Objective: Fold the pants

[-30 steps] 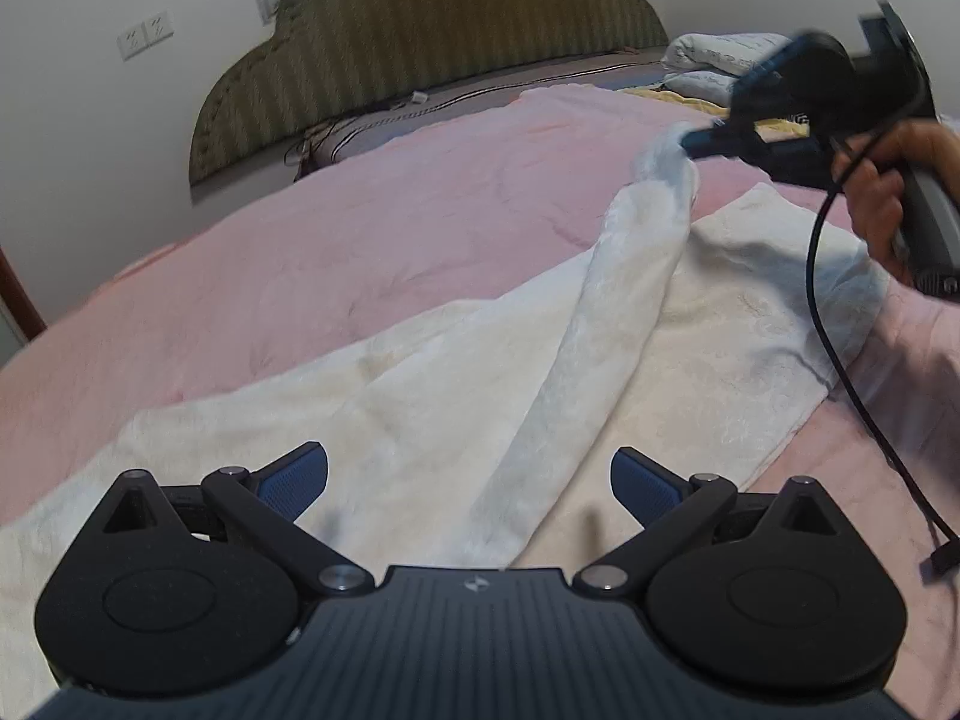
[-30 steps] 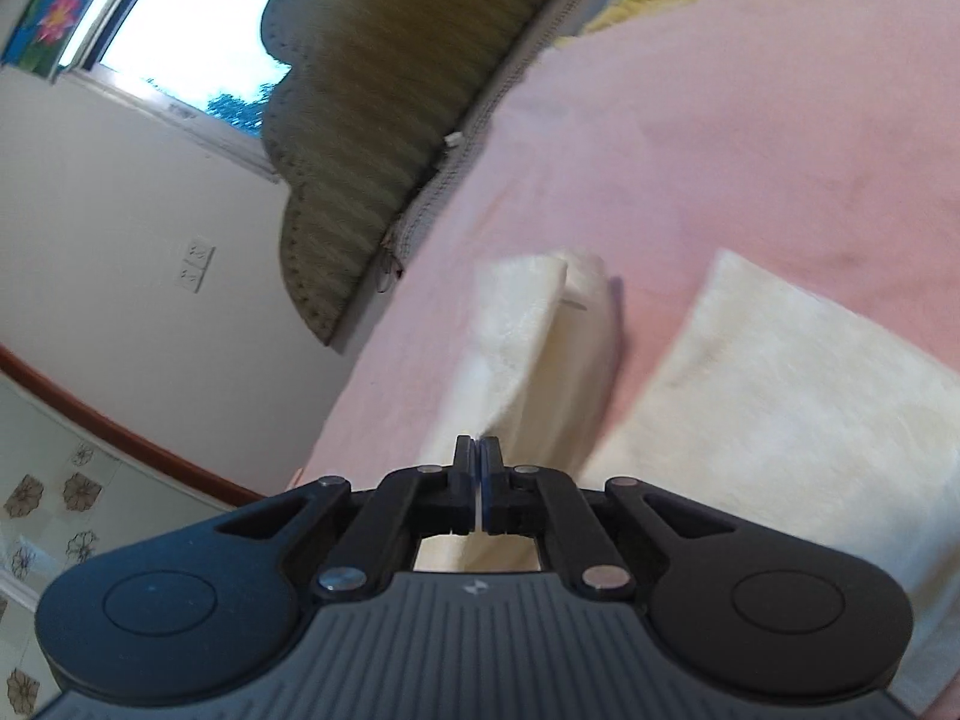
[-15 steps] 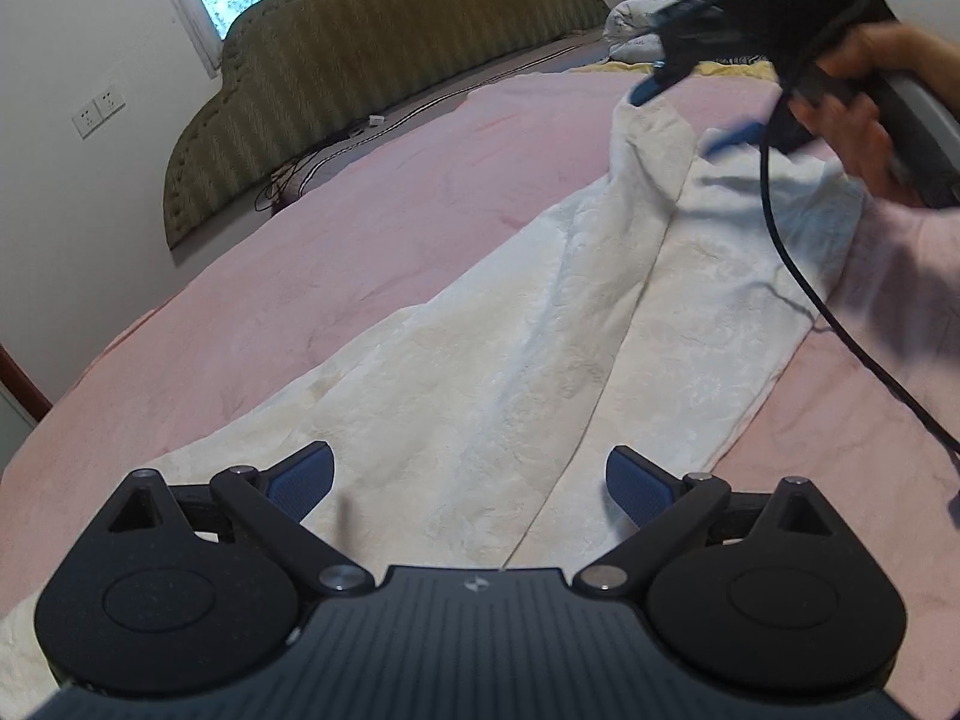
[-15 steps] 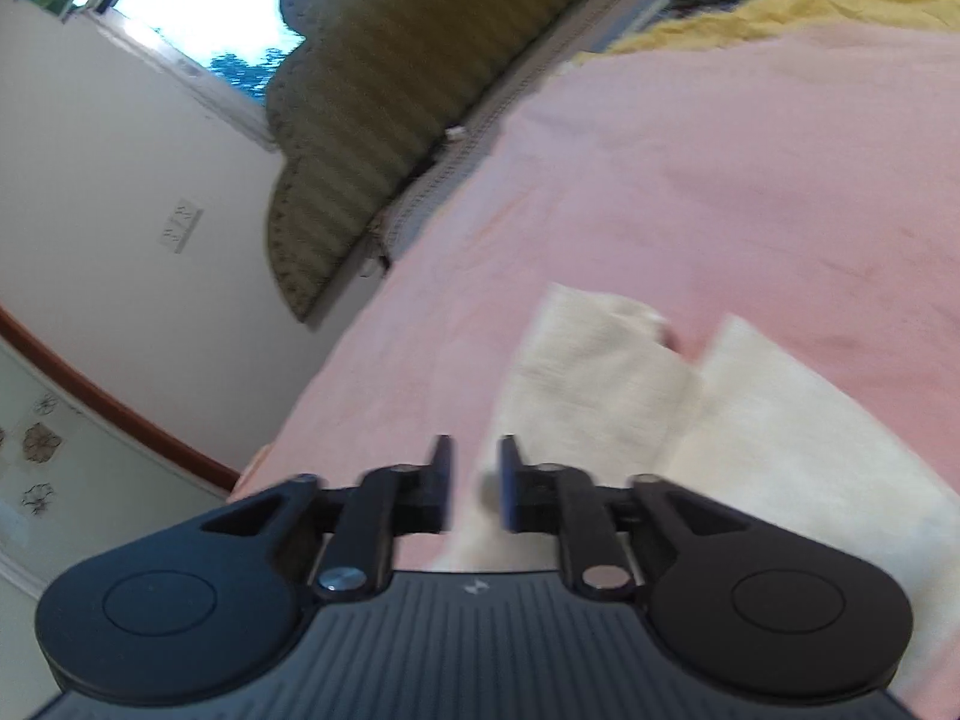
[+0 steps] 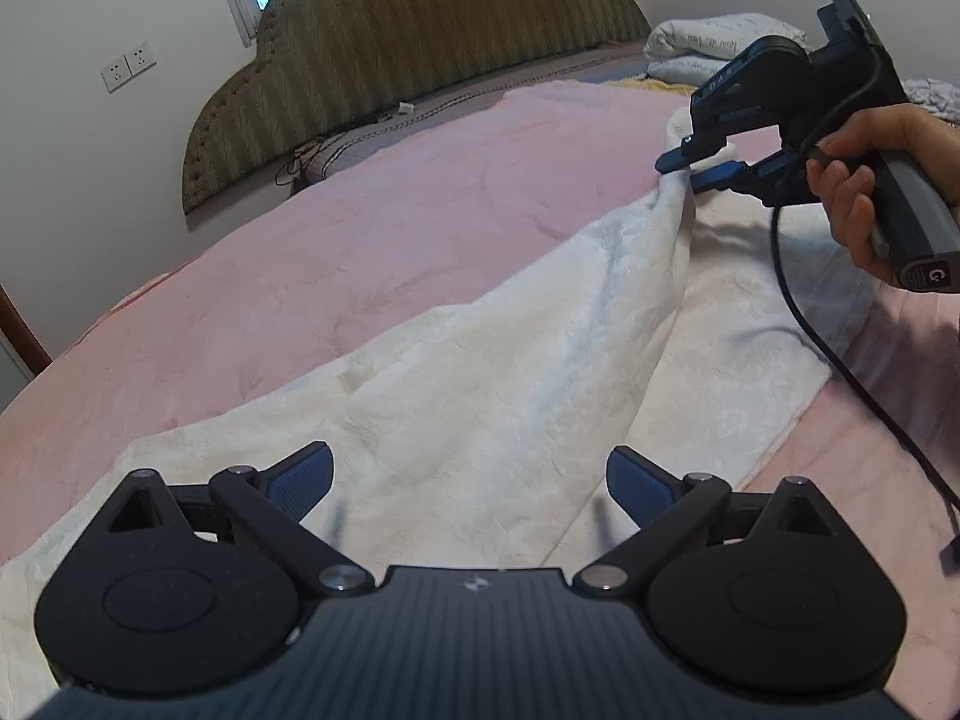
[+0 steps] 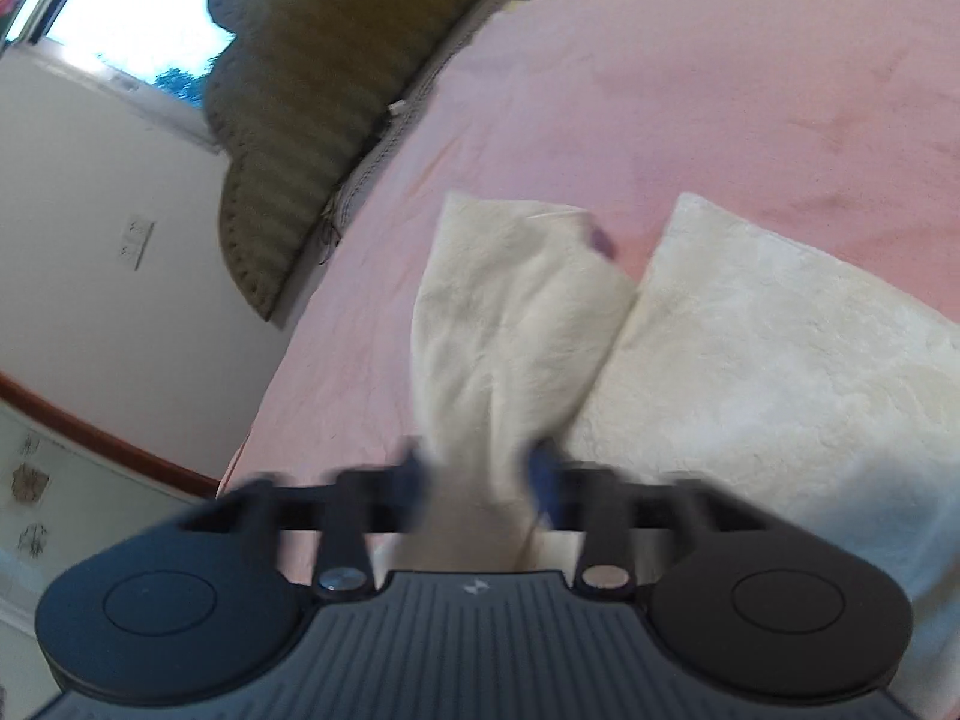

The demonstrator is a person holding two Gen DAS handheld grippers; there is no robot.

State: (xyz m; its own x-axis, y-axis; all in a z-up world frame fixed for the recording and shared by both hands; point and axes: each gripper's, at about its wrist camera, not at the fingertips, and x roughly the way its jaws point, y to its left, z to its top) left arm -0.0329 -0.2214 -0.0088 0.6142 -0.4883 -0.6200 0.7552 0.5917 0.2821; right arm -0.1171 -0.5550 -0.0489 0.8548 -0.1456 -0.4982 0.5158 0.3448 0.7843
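Pink bedding [image 5: 372, 252] covers the wide bed you are working on, with a padded headboard [image 5: 390, 60] against the wall behind it.

Your left gripper [image 5: 468, 480] hovers low over the near end of the pants [image 5: 480, 396], its jaws spread wide and holding nothing. Your right gripper [image 5: 699, 165] is at the far end; its jaws stand partly apart with a bunched ridge of the cream cloth between them. The right wrist view is blurred, so you cannot tell whether the fingers actually bear on the fabric or merely straddle it.

The pants lie lengthwise on the bedding, one leg [image 6: 510, 324] gathered up toward the right gripper, the other leg [image 6: 780, 360] flat beside it.

Risks from here, as judgements:
- If you pull with the jaws this loose, the soft pile could slide out and the leg drop crooked.
- A pinch on only the top layer would leave the under layer behind and wrinkle the fold.
- The dangling cable [image 5: 804, 324] crosses the flat leg and could drag or snag it.
- With the left gripper idle, the near end may creep along the bedding.
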